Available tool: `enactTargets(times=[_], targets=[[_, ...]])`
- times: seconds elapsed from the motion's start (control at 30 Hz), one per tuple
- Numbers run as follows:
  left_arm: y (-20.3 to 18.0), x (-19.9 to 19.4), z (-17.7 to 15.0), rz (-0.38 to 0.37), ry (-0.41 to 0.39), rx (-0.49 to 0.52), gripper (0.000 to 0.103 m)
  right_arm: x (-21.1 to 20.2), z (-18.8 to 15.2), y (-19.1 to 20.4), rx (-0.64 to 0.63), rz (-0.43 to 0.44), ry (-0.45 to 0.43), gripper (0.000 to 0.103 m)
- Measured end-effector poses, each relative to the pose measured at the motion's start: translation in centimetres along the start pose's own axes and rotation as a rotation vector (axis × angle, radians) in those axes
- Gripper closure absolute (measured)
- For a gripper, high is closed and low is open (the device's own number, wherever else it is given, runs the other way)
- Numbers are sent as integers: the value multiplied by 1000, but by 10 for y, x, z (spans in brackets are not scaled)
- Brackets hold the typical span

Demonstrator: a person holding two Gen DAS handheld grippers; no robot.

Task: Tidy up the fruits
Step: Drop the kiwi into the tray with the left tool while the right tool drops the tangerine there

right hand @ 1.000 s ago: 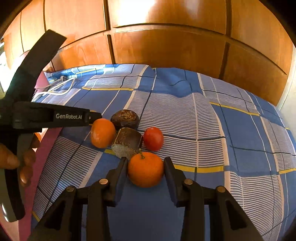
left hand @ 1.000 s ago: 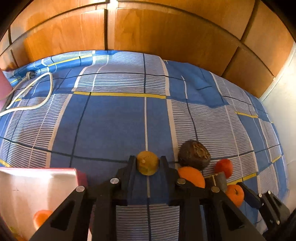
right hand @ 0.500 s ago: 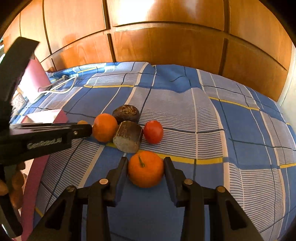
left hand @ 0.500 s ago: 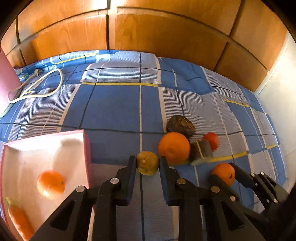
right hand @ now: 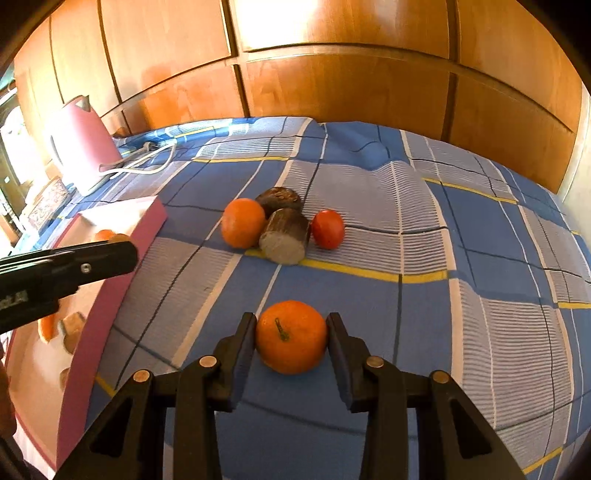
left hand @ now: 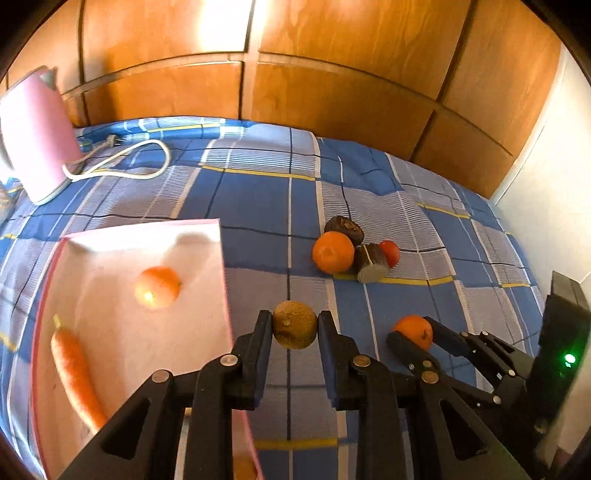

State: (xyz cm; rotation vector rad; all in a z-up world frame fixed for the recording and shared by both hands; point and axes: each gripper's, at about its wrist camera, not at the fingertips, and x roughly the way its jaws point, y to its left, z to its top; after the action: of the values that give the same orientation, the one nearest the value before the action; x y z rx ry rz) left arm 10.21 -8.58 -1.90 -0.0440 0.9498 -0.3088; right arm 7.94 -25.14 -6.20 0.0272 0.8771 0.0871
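Left gripper [left hand: 294, 325] clamping one brownish fruit [left hand: 294, 324] beside pink tray [left hand: 207, 229]; right gripper [right hand: 291, 336] clamping one tangerine [right hand: 291, 336]; four items beyond.

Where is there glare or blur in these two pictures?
Left wrist view: glare on the wardrobe, the tray washed out, kettle and tray edges smeared. Right wrist view: glare on the wardrobe top, overexposed left edge, fruit sharp; fisheye bends the bed in both.

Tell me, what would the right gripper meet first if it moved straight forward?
Probably the cut brown piece in the fruit cluster; the right gripper, holding an orange, points about there, though depth is unclear.
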Motion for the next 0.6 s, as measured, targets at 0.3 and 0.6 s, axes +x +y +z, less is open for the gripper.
enactTargets(times=[0.3, 0.6], targets=[[21, -36, -23, 21, -53, -36, 78, -17, -6, 22, -33, 51, -11, 65], [71, -69, -41, 58, -94, -135, 78, -33, 3, 60, -54, 241, 5, 65]])
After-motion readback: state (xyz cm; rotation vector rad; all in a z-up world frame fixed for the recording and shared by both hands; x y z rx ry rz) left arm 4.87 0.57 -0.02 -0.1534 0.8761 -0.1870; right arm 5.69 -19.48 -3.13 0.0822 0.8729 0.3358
